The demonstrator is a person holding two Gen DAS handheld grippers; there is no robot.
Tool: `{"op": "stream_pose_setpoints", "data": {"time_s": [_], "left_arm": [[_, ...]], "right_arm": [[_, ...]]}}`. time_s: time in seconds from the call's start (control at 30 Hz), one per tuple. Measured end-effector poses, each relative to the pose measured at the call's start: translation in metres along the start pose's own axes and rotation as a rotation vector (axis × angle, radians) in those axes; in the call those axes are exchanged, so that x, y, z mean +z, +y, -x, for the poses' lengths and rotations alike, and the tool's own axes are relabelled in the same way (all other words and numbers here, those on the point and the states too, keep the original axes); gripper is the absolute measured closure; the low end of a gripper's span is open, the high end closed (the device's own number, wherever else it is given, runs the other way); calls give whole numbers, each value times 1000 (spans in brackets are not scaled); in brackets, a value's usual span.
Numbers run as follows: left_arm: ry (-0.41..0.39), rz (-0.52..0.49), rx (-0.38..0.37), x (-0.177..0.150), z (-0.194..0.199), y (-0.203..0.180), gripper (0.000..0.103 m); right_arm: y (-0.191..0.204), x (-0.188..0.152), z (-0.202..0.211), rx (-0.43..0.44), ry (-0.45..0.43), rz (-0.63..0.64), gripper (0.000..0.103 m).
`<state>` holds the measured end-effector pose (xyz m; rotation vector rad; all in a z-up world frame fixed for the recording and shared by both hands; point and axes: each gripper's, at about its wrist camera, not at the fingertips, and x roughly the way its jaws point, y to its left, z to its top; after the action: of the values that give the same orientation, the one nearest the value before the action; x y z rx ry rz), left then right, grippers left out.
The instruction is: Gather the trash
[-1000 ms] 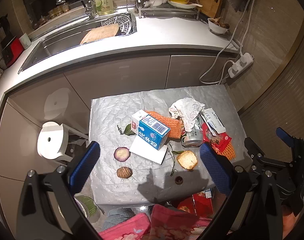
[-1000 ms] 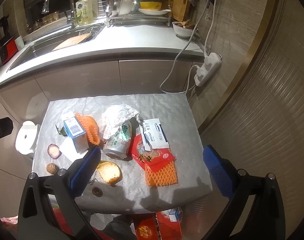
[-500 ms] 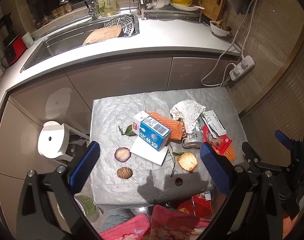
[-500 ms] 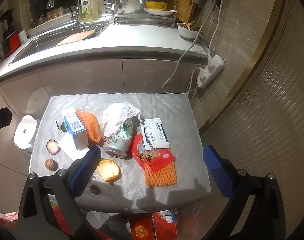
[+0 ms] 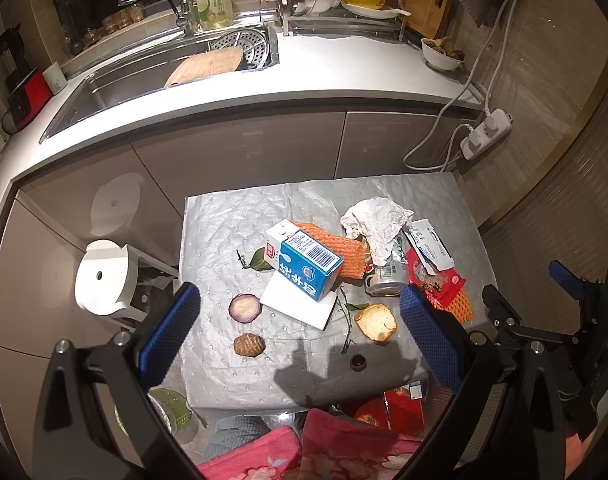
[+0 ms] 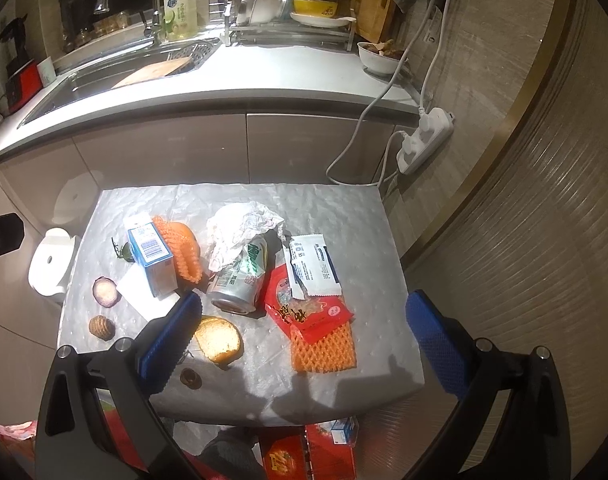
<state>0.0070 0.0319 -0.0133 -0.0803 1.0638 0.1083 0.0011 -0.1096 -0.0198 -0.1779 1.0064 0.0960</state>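
L tongs [image 5: 300,336] held apart, empty | R tongs [image 6: 304,336] apart, empty | held high so trash on counter [image 6: 343,208] is seen, nothing picked yet

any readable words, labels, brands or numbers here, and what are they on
Blue and white milk carton: a barcode and large white Chinese characters, too distorted to quote.
Red snack packet: large dark characters, blurred.
White sachet with blue print: small lines of print, too small.
Green and silver drink can: barcode and logo, unreadable.
Yellow-green dish soap bottle: label blurred.
No text can be quoted with confidence.
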Motion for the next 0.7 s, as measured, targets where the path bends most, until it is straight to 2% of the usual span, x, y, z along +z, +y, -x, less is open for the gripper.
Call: {"op": "stream_pose_setpoints", "data": {"time_s": [0.47, 0.7], "left_arm": [[-2, -16, -26, 3, -14, 10, 7], [4, -52, -51, -3, -37, 29, 7]], "right_arm": [[5, 3, -15, 21, 24, 20, 2], [21, 7, -62, 67, 52, 66, 2]]}}
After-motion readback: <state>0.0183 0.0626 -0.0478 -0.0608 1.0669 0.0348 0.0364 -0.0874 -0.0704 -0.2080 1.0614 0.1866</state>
